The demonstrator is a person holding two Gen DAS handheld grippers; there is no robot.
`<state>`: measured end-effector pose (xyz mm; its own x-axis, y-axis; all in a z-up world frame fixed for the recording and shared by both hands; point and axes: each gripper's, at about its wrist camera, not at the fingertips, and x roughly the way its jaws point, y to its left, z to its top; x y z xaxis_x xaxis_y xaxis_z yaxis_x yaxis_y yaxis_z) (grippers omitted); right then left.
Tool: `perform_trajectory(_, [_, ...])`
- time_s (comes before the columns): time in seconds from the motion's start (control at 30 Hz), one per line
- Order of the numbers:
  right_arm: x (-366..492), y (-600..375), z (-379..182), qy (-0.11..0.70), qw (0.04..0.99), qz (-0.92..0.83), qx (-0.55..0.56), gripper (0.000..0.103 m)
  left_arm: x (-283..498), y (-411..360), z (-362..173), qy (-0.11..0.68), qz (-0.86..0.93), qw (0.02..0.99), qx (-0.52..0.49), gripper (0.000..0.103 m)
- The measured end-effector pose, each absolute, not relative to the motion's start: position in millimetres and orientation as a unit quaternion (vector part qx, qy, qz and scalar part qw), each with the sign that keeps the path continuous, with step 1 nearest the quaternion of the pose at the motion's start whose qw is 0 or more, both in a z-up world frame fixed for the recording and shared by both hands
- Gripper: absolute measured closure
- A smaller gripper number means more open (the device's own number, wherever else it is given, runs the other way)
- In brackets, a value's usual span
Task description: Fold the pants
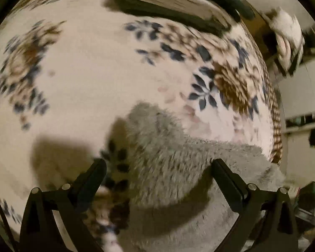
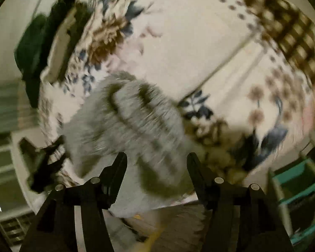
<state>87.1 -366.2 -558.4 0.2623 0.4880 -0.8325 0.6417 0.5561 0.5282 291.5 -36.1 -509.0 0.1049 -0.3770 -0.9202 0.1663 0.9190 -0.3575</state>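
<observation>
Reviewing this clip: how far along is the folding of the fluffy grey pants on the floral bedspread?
Done: the fluffy grey pants lie bunched in thick layers on the floral bedspread, apparently part-folded. In hand: nothing; the left gripper and right gripper are both open. Left: probably squaring and stacking beside the folded dark-and-cream clothes.

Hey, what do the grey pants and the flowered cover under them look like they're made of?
Grey pants: probably a plush fleece or faux fur, matte, going by the long shaggy pile standing up along the edges. Flowered cover: looks like a smooth, flat woven or short-pile fabric with a printed floral pattern; motion blur leaves the exact weave unclear.
</observation>
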Motion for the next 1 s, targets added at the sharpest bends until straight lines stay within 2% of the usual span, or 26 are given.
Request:
perform_trajectory(0.03, [79.6,-357.3,-560.4,0.607,0.633,-0.060,0.477,0.041,293.7,-41.2,-510.2,0.638,-0.193,0.742,-0.070,0.026])
perform_trajectory(0.1, [73.2,-336.9,-583.1,0.635,0.590,-0.042,0.496,0.041,295.9,-50.7,-509.7,0.625,-0.219,0.747,-0.050,0.059])
perform_trajectory(0.13, [70.2,-323.7,-600.3,0.643,0.568,-0.034,0.514,0.042,296.4,-55.3,-508.7,0.619,-0.226,0.751,-0.037,0.066])
perform_trajectory(0.2, [71.5,-300.5,-633.6,0.636,0.534,-0.022,0.557,0.084,299.5,-57.9,-509.0,0.615,-0.232,0.752,-0.039,0.070])
perform_trajectory(0.23, [72.7,-292.8,-642.8,0.634,0.530,-0.027,0.562,0.096,302.0,-57.2,-510.1,0.617,-0.229,0.752,-0.042,0.072])
perform_trajectory(0.37, [48.4,-286.9,-645.3,0.634,0.537,-0.068,0.552,0.097,328.4,-38.8,-523.1,0.631,-0.200,0.746,-0.081,0.074])
perform_trajectory(0.43, [36.5,-286.1,-647.8,0.656,0.522,-0.070,0.541,0.096,345.0,-25.5,-533.5,0.632,-0.166,0.750,-0.103,0.087])
perform_trajectory(0.53, [43.2,-285.9,-635.5,0.684,0.528,-0.038,0.503,0.093,369.2,2.4,-532.1,0.626,-0.153,0.741,-0.192,0.084])
perform_trajectory(0.57, [49.0,-289.1,-627.5,0.687,0.530,-0.030,0.497,0.085,370.9,9.0,-521.8,0.615,-0.158,0.744,-0.206,0.084])
perform_trajectory(0.6, [59.4,-291.5,-611.9,0.697,0.538,-0.020,0.474,0.078,369.9,12.8,-510.8,0.606,-0.169,0.749,-0.208,0.075])
perform_trajectory(0.63, [67.1,-294.6,-597.1,0.699,0.550,-0.012,0.457,0.056,365.3,16.6,-498.0,0.597,-0.174,0.756,-0.202,0.055])
perform_trajectory(0.67, [78.2,-295.1,-578.8,0.698,0.567,-0.001,0.438,0.033,356.2,20.0,-485.8,0.590,-0.175,0.766,-0.189,0.045])
perform_trajectory(0.7, [94.5,-291.7,-556.8,0.694,0.588,0.014,0.415,0.025,345.4,22.6,-475.8,0.582,-0.176,0.774,-0.175,0.029])
perform_trajectory(0.73, [106.1,-288.8,-540.2,0.695,0.602,0.026,0.392,0.023,332.2,25.4,-467.0,0.575,-0.173,0.783,-0.160,0.026])
perform_trajectory(0.9, [214.0,-235.7,-470.0,0.718,0.663,0.105,0.186,0.023,259.6,41.1,-464.2,0.580,-0.138,0.793,-0.126,0.026])
perform_trajectory(1.0, [279.0,-186.1,-466.4,0.713,0.673,0.169,0.104,0.023,214.3,39.3,-487.9,0.606,-0.147,0.767,-0.149,0.026])
